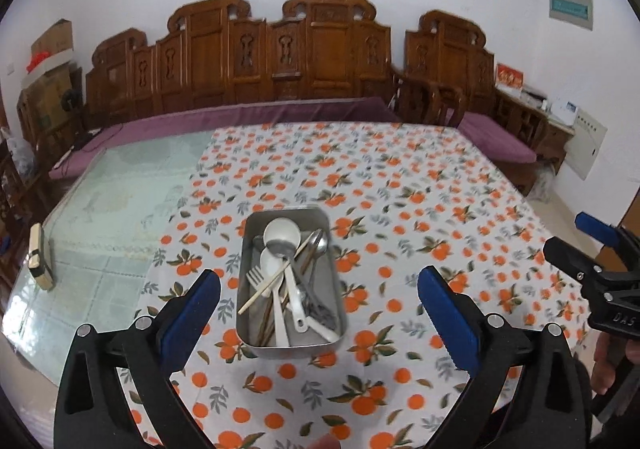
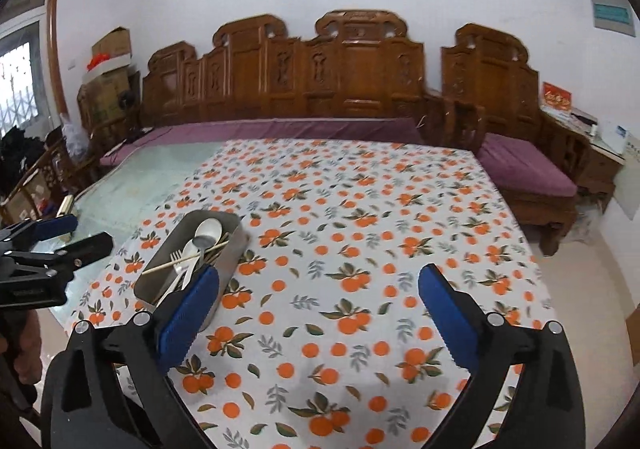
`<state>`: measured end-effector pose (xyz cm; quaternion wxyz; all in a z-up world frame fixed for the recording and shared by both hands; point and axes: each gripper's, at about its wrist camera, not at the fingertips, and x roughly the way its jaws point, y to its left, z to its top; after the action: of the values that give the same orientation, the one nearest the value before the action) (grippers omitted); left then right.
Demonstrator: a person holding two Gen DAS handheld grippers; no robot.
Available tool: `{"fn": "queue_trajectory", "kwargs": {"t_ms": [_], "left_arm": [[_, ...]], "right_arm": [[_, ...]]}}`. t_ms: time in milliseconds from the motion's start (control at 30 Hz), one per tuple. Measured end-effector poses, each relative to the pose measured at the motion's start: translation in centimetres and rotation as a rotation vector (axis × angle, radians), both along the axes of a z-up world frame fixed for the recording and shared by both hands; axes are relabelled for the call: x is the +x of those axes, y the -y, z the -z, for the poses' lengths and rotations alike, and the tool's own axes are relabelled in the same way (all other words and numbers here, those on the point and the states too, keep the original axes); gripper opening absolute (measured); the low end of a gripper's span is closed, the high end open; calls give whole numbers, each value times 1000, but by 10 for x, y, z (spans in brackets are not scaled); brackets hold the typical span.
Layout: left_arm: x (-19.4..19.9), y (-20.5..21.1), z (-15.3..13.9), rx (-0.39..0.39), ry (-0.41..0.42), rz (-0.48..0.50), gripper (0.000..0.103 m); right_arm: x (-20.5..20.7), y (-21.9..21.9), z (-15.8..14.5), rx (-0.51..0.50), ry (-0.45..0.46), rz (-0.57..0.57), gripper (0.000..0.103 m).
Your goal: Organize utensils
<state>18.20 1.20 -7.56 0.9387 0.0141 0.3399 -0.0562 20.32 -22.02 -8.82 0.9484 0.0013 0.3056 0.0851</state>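
A rectangular metal tray (image 1: 248,249) stands on the orange-print tablecloth (image 1: 400,209). It holds white spoons (image 1: 282,235), a white fork (image 1: 256,279), metal spoons (image 1: 316,243) and wooden chopsticks (image 1: 266,289), all mixed. My left gripper (image 1: 318,295) is open and empty, above and in front of the tray, its blue pads to either side. My right gripper (image 2: 318,295) is open and empty over bare cloth; the tray (image 2: 234,245) is to its left, beside the left pad. The right gripper also shows at the right edge of the left wrist view (image 1: 592,249).
The table's left part is bare glass over a pale green cloth (image 1: 120,209), with a small beige box (image 1: 40,257) near its left edge. A carved wooden bench with purple cushions (image 1: 280,113) runs behind the table. The left gripper shows at the left of the right wrist view (image 2: 60,245).
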Motion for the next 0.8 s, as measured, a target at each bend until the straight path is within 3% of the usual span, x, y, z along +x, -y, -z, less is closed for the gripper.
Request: {"fn": "queue_trajectory", "kwargs": {"t_ms": [433, 800], "left_arm": [[-55, 13, -65, -21, 141, -4, 95], [-77, 9, -83, -19, 185, -16, 95]], "right_arm": [[-65, 14, -68, 53, 187, 19, 100], [-91, 7, -87, 71, 235, 4, 100]]}}
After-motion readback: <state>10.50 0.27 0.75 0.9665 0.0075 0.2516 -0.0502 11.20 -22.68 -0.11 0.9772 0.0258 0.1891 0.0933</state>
